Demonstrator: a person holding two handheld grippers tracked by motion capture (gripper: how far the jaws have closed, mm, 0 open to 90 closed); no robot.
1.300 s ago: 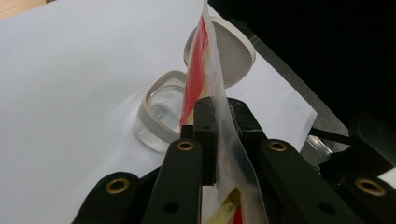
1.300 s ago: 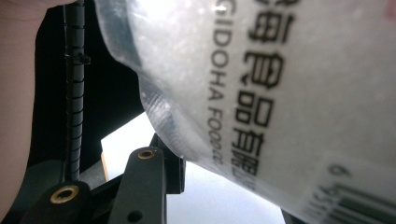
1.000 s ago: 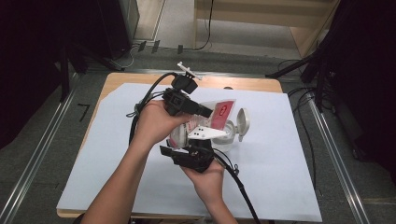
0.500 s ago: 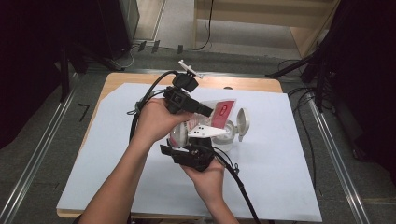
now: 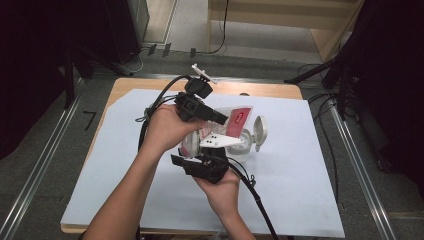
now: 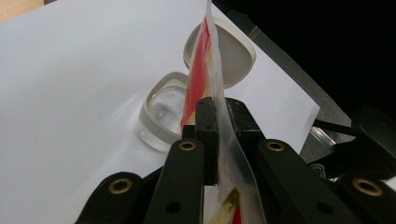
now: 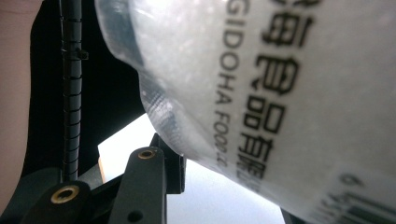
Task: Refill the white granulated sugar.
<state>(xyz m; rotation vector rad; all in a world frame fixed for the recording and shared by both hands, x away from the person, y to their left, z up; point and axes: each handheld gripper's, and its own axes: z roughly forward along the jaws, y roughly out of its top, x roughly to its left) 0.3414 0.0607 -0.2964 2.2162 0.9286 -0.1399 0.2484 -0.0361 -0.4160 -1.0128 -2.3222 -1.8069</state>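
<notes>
Both grippers hold my pouch [image 5: 235, 122] above the open jar [image 6: 163, 116]: left gripper [image 6: 215, 122] pinching its top edge, right gripper [image 5: 212, 156] clamping its body, so a hard squeeze could spill contents past the rim.
</notes>
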